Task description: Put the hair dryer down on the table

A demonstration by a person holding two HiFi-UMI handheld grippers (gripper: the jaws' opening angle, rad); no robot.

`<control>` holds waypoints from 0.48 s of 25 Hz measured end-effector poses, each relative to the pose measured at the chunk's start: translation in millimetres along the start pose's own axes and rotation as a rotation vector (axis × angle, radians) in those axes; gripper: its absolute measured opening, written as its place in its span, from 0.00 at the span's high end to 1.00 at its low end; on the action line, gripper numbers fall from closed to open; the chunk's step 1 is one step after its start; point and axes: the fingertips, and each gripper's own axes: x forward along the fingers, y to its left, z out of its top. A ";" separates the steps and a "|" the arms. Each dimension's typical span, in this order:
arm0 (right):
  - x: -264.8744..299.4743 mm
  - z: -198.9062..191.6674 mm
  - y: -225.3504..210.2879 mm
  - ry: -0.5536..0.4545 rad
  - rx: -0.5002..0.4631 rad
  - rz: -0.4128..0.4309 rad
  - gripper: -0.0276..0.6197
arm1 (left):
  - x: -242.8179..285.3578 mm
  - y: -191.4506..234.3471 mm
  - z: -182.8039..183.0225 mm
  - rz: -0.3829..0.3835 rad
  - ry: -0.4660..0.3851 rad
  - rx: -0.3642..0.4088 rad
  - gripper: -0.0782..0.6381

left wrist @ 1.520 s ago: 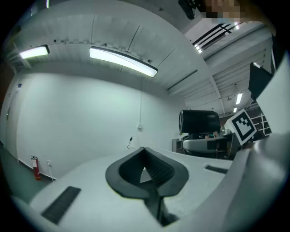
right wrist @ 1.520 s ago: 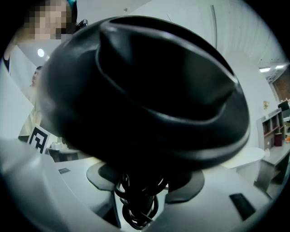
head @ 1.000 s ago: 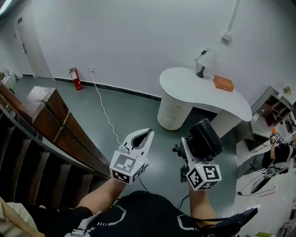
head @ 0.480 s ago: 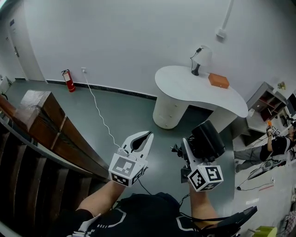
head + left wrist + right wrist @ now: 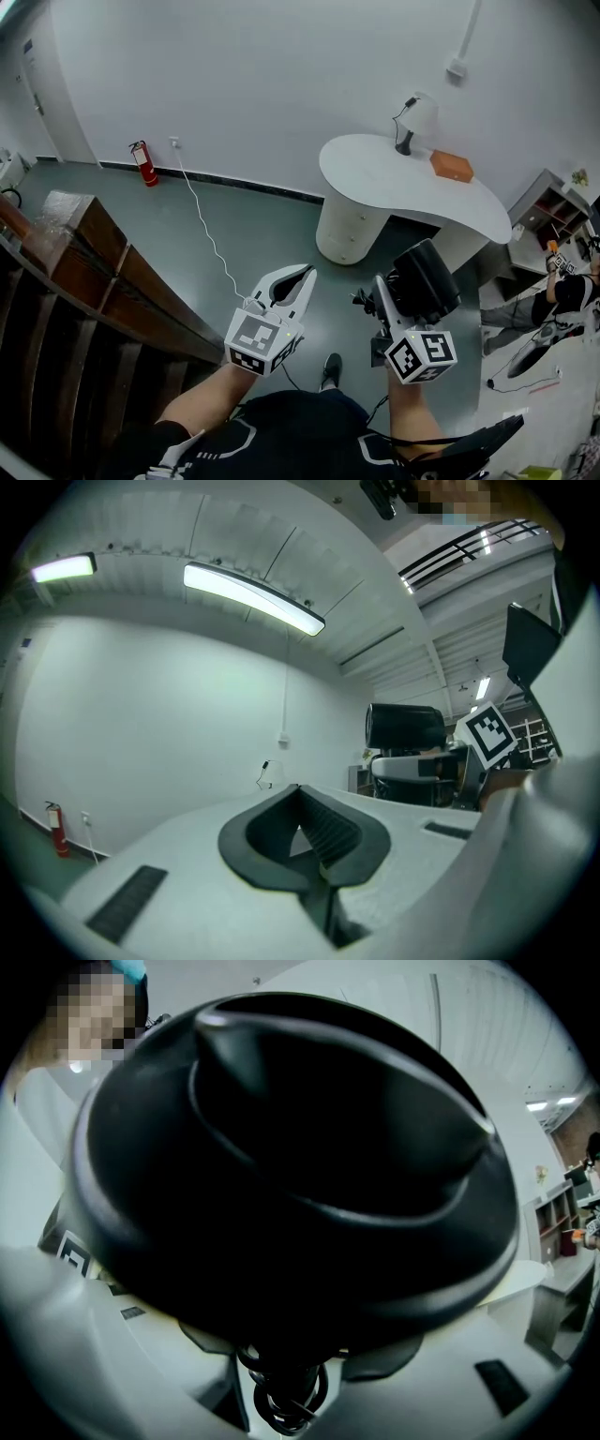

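Above the grey floor (image 5: 187, 220), well apart from the white table (image 5: 375, 173), the right claw (image 5: 392, 298) grasps the black hair dryer (image 5: 424, 279) in mid-air — the left claw (image 5: 300, 279) is clenched, empty.

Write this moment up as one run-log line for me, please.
right hand-held gripper: shut on hair dryer | left hand-held gripper: shut, empty | table: ahead, not reached | status: hair dryer not yet set down

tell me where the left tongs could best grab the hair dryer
Probably the black barrel of the hair dryer, from the person's left: its lower end is clamped in the right tongs, while the barrel stands bare above them. The left tongs are shut and must open first.
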 end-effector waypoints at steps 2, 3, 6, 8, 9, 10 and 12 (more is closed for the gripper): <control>10.5 2.2 -14.0 0.007 0.009 0.010 0.52 | 15.6 4.3 2.9 0.021 0.003 0.001 0.88; 14.8 3.6 -20.9 0.009 0.010 0.014 0.52 | 23.4 5.6 3.9 0.028 0.004 -0.001 0.88; 28.1 10.7 -43.8 0.003 0.004 0.021 0.52 | 50.1 7.6 7.0 0.043 0.007 -0.002 0.88; 39.3 16.0 -63.1 0.006 0.004 0.028 0.52 | 72.2 7.6 10.4 0.053 0.007 -0.007 0.88; 44.9 18.1 -73.0 0.009 0.005 0.032 0.52 | 83.4 6.8 11.7 0.056 0.006 -0.010 0.88; 50.0 19.3 -82.3 0.012 0.006 0.033 0.52 | 93.8 5.7 12.4 0.057 0.007 -0.010 0.88; 59.5 19.9 -98.1 0.017 0.007 0.034 0.52 | 111.7 4.6 11.6 0.057 0.011 -0.008 0.88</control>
